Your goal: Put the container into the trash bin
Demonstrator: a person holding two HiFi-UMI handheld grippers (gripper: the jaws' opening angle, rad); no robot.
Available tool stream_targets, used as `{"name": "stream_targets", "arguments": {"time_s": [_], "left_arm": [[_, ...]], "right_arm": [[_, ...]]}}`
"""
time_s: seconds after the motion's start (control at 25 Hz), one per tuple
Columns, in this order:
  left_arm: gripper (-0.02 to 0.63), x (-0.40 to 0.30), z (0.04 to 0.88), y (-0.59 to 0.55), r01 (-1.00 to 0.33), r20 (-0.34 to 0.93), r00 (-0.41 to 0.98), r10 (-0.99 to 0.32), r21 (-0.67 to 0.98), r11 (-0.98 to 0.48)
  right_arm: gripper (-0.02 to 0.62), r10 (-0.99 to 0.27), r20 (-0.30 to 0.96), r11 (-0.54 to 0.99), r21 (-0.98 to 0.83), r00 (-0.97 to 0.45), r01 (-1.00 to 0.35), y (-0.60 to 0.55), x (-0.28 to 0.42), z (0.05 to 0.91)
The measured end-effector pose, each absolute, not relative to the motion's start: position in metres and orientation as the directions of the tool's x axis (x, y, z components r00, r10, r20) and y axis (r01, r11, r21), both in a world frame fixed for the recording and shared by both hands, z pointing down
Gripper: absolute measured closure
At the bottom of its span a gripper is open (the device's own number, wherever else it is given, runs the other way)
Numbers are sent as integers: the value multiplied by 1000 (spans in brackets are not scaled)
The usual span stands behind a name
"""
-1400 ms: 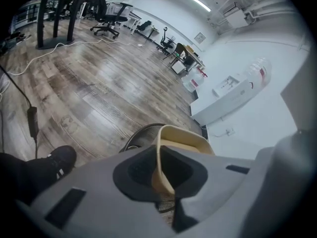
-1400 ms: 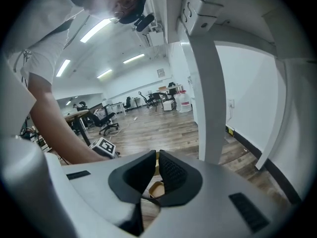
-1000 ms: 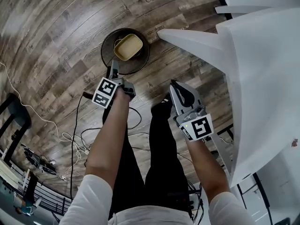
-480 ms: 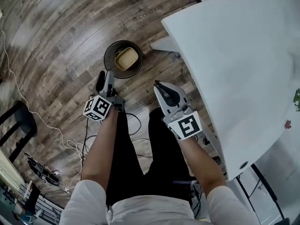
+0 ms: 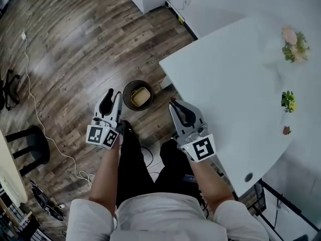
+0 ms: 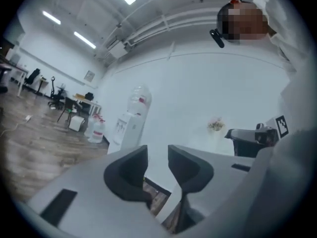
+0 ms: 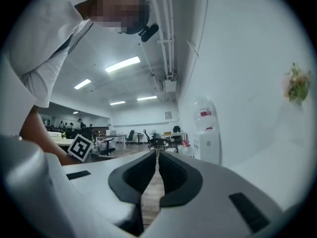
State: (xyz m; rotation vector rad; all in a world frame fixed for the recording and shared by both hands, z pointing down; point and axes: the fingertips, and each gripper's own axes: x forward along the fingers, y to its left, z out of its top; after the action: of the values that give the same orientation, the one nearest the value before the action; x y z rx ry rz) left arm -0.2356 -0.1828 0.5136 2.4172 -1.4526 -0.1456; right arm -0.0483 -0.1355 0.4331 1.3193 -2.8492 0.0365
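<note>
The tan container (image 5: 141, 96) lies inside the round dark trash bin (image 5: 128, 90) on the wooden floor, seen from above in the head view. My left gripper (image 5: 112, 94) is held high above the floor just left of the bin. Its jaws are closing with a gap still between them and nothing in it (image 6: 157, 155). My right gripper (image 5: 174, 104) hangs to the bin's right beside the table edge, shut and empty (image 7: 158, 155). Both grippers point level, out into the room.
A large white table (image 5: 235, 79) fills the right side, with small plants (image 5: 293, 41) (image 5: 287, 101) on it. A water dispenser (image 6: 130, 120) stands against the white wall. Cables (image 5: 35, 109) trail over the floor at left, near a dark stand (image 5: 31, 144).
Both grippers have risen well away from the floor and the bin now looks smaller and farther below. The left jaws have narrowed. The container stays in the bin.
</note>
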Motion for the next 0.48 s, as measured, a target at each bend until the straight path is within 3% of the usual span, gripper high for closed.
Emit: {"name": "stream_targets", "arguments": {"time_s": [0.28,0.48], "left_arm": [[575,-227,349,-163,-827,-109,505,-856,221,-516],[597,-210,251,-139,-813,-186,525,-831,178,-554]], "right_arm": [[551,-807,-120,573,79,-579,-816,-117,16,308],[551,-823,-185,521,131,-537,-843,-88,69,238]]}}
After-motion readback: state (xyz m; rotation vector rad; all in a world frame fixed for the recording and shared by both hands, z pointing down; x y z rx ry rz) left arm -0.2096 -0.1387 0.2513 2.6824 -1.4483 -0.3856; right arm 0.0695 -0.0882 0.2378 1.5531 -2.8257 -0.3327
